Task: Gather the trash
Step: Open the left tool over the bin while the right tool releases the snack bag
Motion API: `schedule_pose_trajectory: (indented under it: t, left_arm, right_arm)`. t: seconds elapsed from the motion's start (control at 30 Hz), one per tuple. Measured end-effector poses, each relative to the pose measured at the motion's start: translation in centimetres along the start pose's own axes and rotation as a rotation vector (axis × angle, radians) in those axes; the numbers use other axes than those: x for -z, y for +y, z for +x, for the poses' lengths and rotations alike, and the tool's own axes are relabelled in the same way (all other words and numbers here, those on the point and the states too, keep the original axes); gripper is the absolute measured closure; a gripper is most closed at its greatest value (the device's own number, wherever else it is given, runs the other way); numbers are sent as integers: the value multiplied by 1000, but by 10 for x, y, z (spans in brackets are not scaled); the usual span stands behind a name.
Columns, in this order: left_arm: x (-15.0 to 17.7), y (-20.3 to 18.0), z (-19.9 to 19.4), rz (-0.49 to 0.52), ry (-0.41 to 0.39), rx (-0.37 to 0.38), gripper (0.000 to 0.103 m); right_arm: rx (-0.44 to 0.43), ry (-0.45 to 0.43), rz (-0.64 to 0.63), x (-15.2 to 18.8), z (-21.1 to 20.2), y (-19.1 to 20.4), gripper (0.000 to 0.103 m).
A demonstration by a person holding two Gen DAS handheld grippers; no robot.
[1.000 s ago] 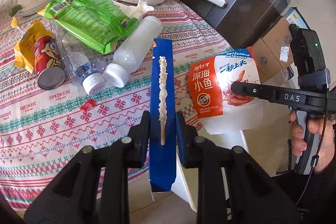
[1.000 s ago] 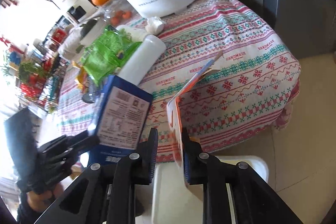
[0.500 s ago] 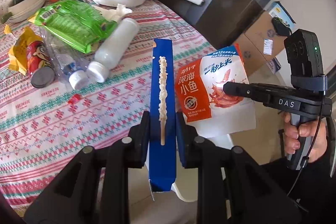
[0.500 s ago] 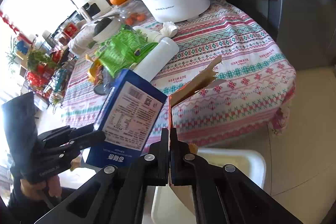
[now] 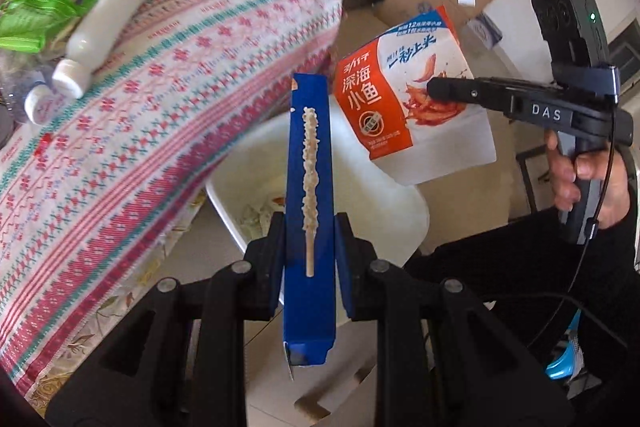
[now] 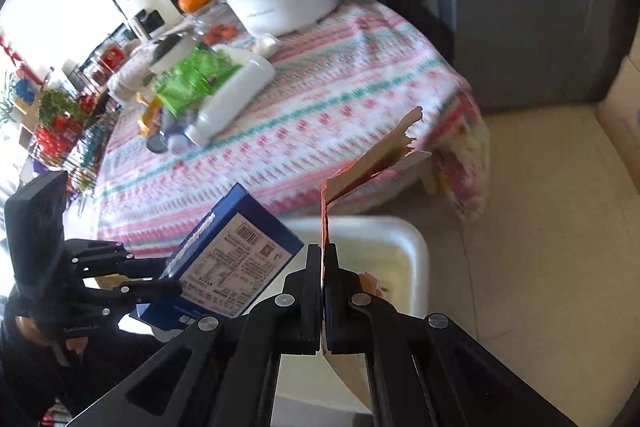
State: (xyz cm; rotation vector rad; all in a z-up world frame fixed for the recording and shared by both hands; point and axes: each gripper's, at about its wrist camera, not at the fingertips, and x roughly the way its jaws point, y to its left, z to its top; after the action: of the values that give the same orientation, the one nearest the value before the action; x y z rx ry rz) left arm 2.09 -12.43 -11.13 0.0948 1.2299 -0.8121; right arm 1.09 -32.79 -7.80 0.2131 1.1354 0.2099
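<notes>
Blue carton clamped in my left gripper; right gripper pinches the snack bag, seemingly above the white bin.

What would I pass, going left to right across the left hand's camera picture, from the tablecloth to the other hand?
Green wrapper → white bottle → blue box clamped in the left gripper → orange-and-white snack bag → right gripper pinching that bag → right hand.
</notes>
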Motion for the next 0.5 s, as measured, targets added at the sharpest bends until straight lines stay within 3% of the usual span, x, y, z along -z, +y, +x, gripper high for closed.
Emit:
schedule_pose_trajectory:
  t: [0.27, 0.5]
  left_arm:
    - [-2, -12, 27, 54, 30, -84, 77]
    - [-5, -9, 17, 54, -12, -108, 63]
  right_arm:
    - [25, 57, 21, 19, 8, -24, 101]
    - [24, 78, 16, 22, 12, -28, 101]
